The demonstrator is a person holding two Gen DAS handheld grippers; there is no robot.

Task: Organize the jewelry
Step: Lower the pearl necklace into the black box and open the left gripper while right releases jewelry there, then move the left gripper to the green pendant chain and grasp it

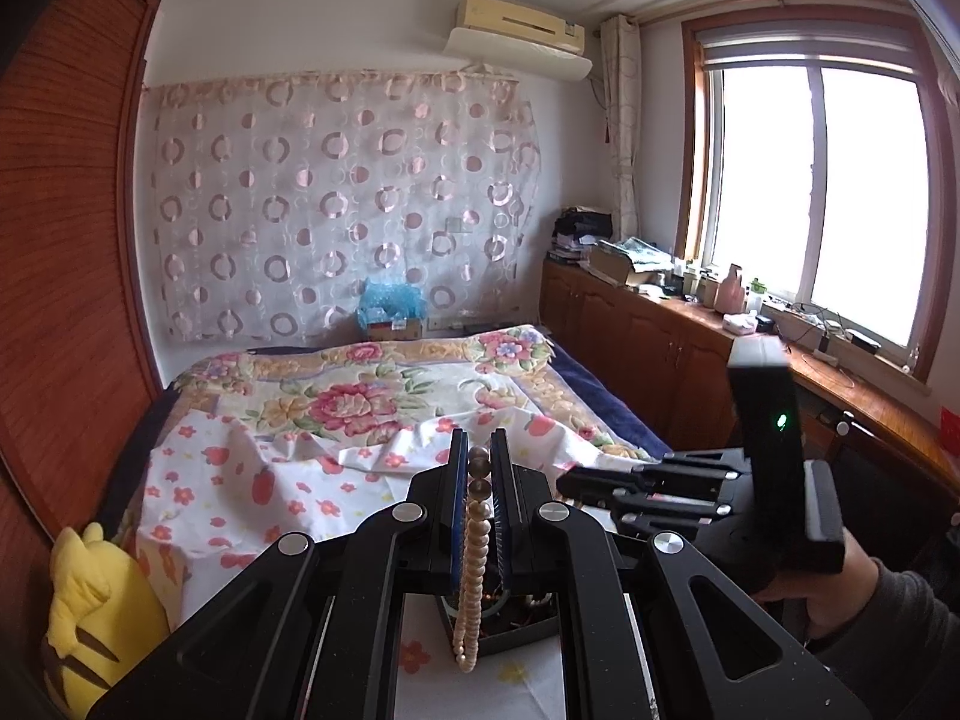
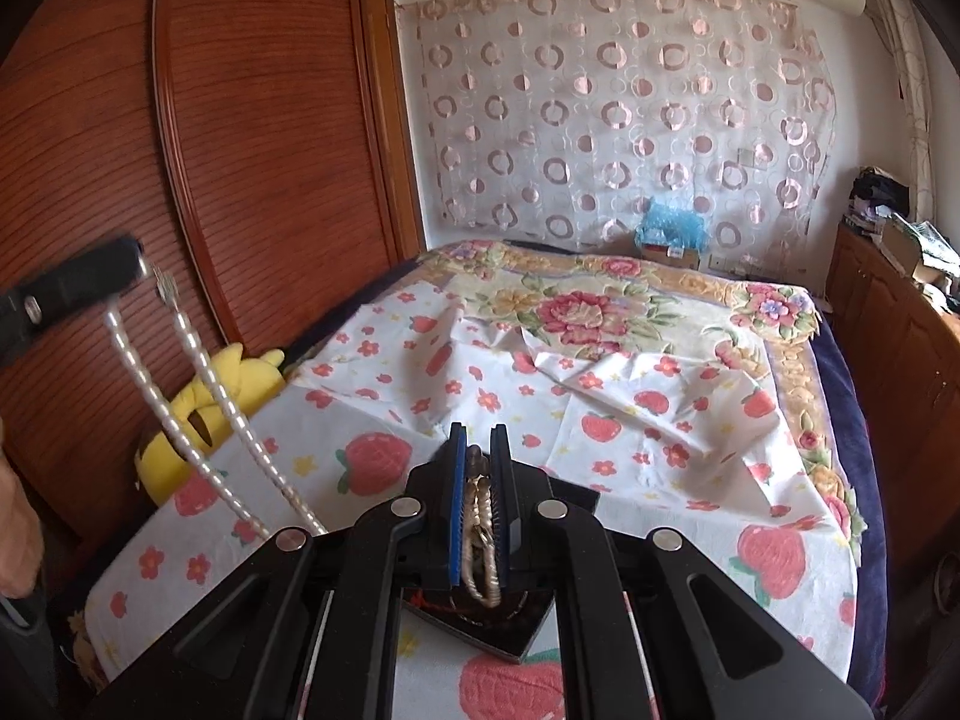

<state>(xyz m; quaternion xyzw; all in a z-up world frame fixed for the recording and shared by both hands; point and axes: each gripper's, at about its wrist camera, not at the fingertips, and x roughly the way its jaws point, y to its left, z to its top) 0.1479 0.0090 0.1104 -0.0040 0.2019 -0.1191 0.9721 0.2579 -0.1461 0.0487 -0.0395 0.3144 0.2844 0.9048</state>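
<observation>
Gripper on the left [image 1: 479, 468] is pinched narrow on a bead strand [image 1: 471, 576], seen from its own camera: round beads sit between the blue pads at the tips, and the rest hangs in a doubled loop toward a dark box [image 1: 510, 630] that lies on the strawberry sheet [image 1: 288, 480] of the bed. Off to the right, a hand [image 1: 840, 588] holds the right gripper's handle.

From the right view, the right gripper [image 2: 479, 468] is also closed tight, on what looks like the strand's metal clasp end [image 2: 480, 516], with the same box [image 2: 528, 630] just below. At the far left the left gripper [image 2: 129, 267] shows blurred, and two runs of pearly beads [image 2: 198, 408] slant down from it toward the near edge.

Judging by this, the strand is lifted clear between both grippers, above the box. The next move likely calls for lowering the loop into the box without tangling, then letting go one end at a time.
</observation>
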